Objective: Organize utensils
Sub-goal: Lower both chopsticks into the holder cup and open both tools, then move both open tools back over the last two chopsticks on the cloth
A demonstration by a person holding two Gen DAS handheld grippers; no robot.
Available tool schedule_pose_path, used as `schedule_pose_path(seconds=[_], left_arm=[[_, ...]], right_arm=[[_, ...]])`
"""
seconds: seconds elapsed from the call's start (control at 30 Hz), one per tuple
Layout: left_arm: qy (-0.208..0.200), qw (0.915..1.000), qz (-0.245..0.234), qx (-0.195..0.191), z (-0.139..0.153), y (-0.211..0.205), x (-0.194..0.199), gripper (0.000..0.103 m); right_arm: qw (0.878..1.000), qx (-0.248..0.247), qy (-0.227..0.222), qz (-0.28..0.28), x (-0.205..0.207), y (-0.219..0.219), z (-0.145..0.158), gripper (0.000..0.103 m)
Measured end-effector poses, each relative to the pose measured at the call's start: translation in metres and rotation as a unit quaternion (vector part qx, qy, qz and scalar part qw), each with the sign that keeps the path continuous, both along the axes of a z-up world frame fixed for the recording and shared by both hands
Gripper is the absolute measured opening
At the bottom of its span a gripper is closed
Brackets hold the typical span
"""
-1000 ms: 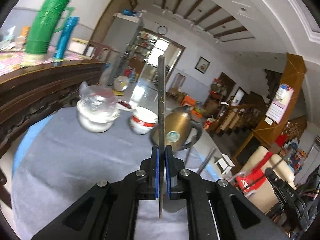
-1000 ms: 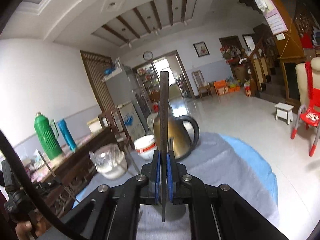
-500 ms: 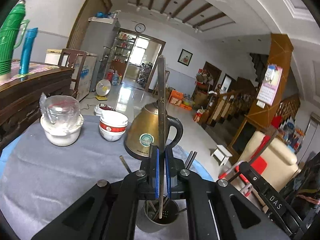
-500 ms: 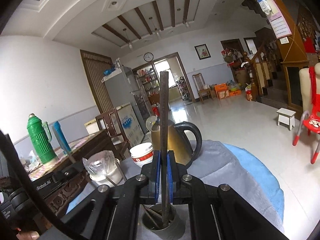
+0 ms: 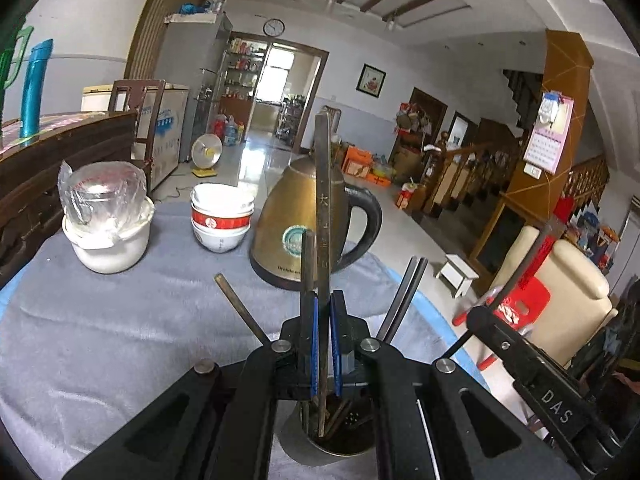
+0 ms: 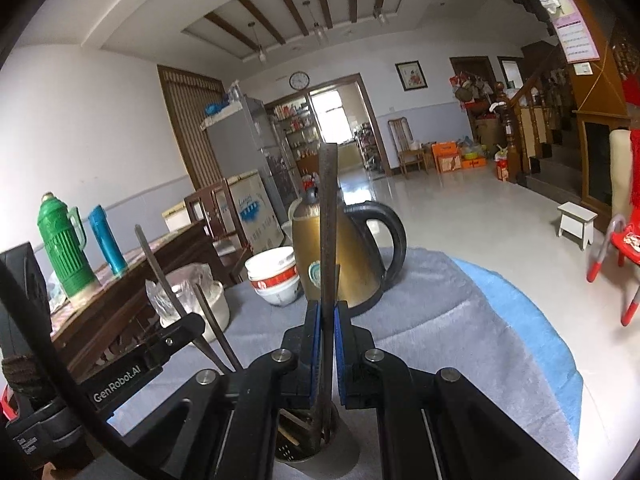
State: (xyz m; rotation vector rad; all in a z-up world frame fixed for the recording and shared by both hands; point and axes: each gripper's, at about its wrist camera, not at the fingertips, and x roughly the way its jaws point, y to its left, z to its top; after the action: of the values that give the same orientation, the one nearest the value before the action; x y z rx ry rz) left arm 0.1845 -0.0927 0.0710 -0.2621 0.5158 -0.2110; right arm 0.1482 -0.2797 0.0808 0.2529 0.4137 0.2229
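Note:
My left gripper [image 5: 324, 308] is shut on a flat metal utensil [image 5: 323, 200] with engraved marks, held upright. Its lower end reaches into the round metal utensil holder [image 5: 360, 446] right under the jaws. My right gripper [image 6: 328, 316] is shut on a darker metal utensil [image 6: 329, 216], also upright, with its lower end inside the same holder [image 6: 340, 460]. Several chopsticks [image 5: 404, 300] and a brown stick [image 5: 240, 308] lean out of the holder. The other gripper shows in each view, right [image 5: 540, 384] and left [image 6: 132, 376], close beside the holder.
Behind the holder on the grey cloth [image 5: 100, 340] stand a gold kettle [image 5: 288, 232], stacked red-banded bowls [image 5: 221, 220] and a white pot with a plastic-wrapped jar [image 5: 106, 220]. A green thermos [image 6: 66, 244] and blue bottle [image 6: 106, 240] stand on the wooden sideboard. A red chair [image 6: 624, 252] stands on the floor.
Both grippers have come down and swung toward the holder, which has entered view beneath them. The held utensils' lower ends now sit inside it. Both stay shut.

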Motion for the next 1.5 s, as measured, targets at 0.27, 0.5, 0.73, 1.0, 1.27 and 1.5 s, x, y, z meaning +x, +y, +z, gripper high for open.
schedule_pose_path(seconds=[0.27, 0.5, 0.73, 1.0, 1.27, 1.5], left_arm=[[0.027, 0.9993, -0.019, 0.017, -0.011, -0.008, 0.004, 0.006], [0.044, 0.9988, -0.017, 0.011, -0.004, -0.001, -0.001, 0.042], [0.012, 0.9999, 0.009, -0.005, 0.027, 0.036, -0.042, 0.059], [0.05, 0.9943, 0.09, 0.029, -0.002, 0.106, -0.104, 0.074], [0.18, 0.9724, 0.141, 0.044, -0.077, 0.154, -0.129, 0.073], [0.194, 0.9694, 0.147, 0.034, -0.091, 0.165, -0.141, 0.073]], right_arm=[[0.999, -0.008, 0.04, 0.017, 0.012, 0.006, -0.016, 0.007], [0.996, -0.011, 0.081, 0.021, 0.02, 0.007, -0.023, 0.01], [0.998, 0.0, 0.062, 0.0, -0.003, -0.009, 0.0, 0.01], [0.999, 0.001, 0.054, 0.006, -0.074, -0.008, -0.014, 0.074], [0.985, -0.015, 0.158, 0.065, -0.103, 0.046, -0.081, 0.074], [0.973, -0.027, 0.208, 0.094, -0.111, 0.077, -0.112, 0.074]])
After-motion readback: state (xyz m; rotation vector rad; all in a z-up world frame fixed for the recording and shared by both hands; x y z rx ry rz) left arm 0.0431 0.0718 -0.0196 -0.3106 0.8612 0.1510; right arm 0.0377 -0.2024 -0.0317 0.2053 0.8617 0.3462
